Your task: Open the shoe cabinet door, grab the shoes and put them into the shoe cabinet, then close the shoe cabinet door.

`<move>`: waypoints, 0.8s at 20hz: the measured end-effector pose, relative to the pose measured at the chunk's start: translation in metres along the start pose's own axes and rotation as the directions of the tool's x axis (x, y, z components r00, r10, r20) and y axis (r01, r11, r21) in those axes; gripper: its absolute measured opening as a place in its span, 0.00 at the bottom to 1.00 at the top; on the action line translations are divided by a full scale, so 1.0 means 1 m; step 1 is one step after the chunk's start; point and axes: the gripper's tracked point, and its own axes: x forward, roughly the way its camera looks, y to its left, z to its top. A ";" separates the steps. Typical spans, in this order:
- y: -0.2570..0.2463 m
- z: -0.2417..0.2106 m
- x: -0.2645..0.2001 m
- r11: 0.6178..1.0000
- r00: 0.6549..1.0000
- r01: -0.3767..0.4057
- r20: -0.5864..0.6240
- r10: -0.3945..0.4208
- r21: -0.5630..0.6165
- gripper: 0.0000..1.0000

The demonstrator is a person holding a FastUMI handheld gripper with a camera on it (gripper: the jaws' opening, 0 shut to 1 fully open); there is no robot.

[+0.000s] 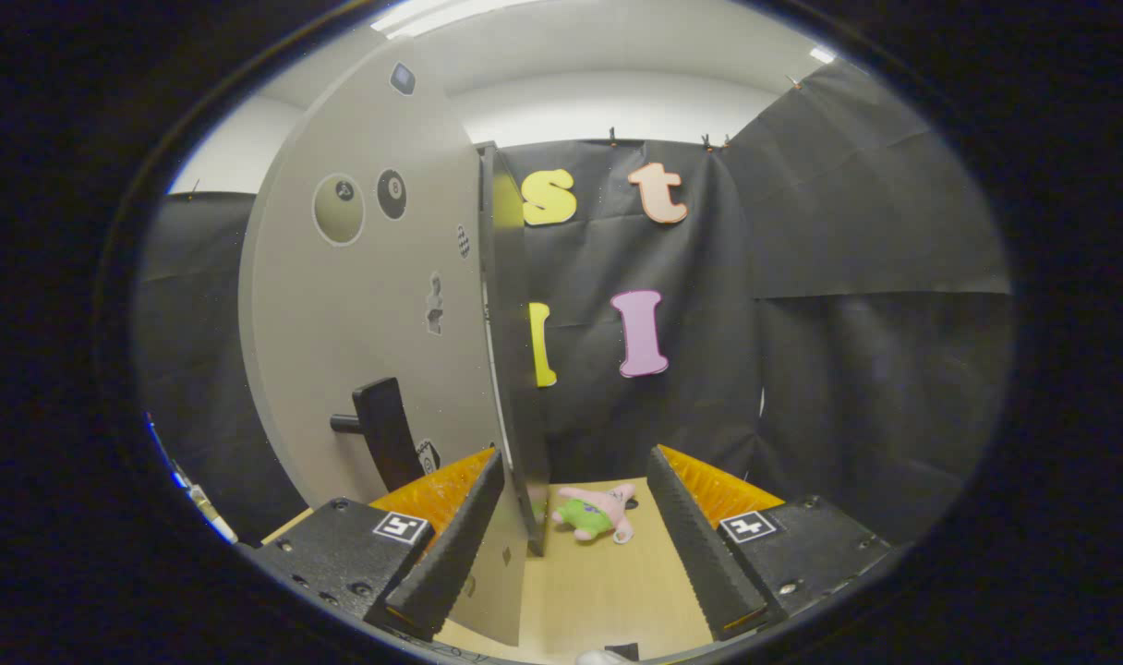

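The shoe cabinet's grey door (358, 351) stands upright just ahead of me, its face with round stickers beyond my left finger. A black handle (386, 434) sticks out of that face low down, above the left finger. The door's dark edge (517, 369) runs down between my fingers, close against the inside of the left one. My gripper (575, 462) is open, and the right finger is well clear of the door. Whether the left finger (451, 545) touches the door I cannot tell.
A pink plush star in green shorts (594, 513) lies on the light wooden tabletop (608, 591) just beyond the fingers, right of the door edge. Black cloth walls close the booth behind and to the right. A small white thing (598, 658) peeks in under the fingers.
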 end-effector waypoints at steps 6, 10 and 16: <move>0.005 -0.002 0.000 1.000 1.000 -0.012 -0.007 0.012 -0.006 0.97; 0.008 0.000 -0.001 0.999 1.000 0.014 -0.006 -0.014 -0.030 0.97; 0.020 -0.002 -0.004 0.999 0.999 0.027 -0.017 -0.028 -0.040 0.96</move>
